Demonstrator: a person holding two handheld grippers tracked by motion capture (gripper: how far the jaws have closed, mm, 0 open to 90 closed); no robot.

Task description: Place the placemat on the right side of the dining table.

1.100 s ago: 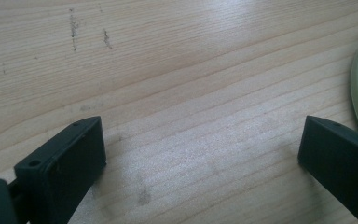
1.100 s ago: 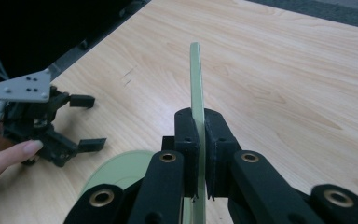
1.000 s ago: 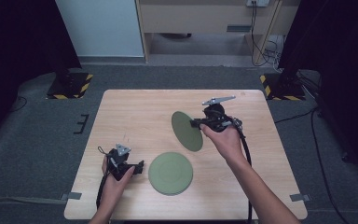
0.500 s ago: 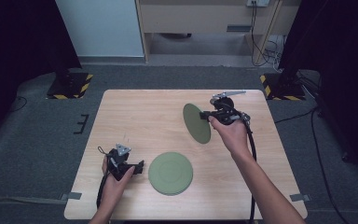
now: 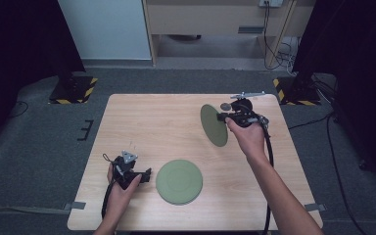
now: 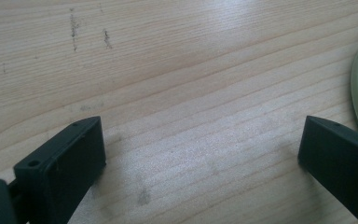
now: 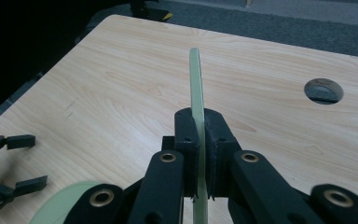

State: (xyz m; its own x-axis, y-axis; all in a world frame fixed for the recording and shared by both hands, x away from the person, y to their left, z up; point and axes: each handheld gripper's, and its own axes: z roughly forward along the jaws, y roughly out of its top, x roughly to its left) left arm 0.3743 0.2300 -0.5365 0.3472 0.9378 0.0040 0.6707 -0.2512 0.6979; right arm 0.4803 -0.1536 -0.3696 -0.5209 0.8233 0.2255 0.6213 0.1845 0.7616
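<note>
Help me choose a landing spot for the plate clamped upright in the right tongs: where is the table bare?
Bare wood spans the table left of the held plate and beyond the flat plate. The near edge is crowded: left tongs beside that plate. The right tongs sit by the cable hole.

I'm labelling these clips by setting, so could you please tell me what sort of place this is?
Probably a lab recording station: a bare wooden table on grey carpet, hazard-striped stand bases beside it, and cables trailing behind.

The table is pale wood grain with a soft sheen. Both plates look smooth, matt green plastic. The tongs are matt black plastic.
</note>
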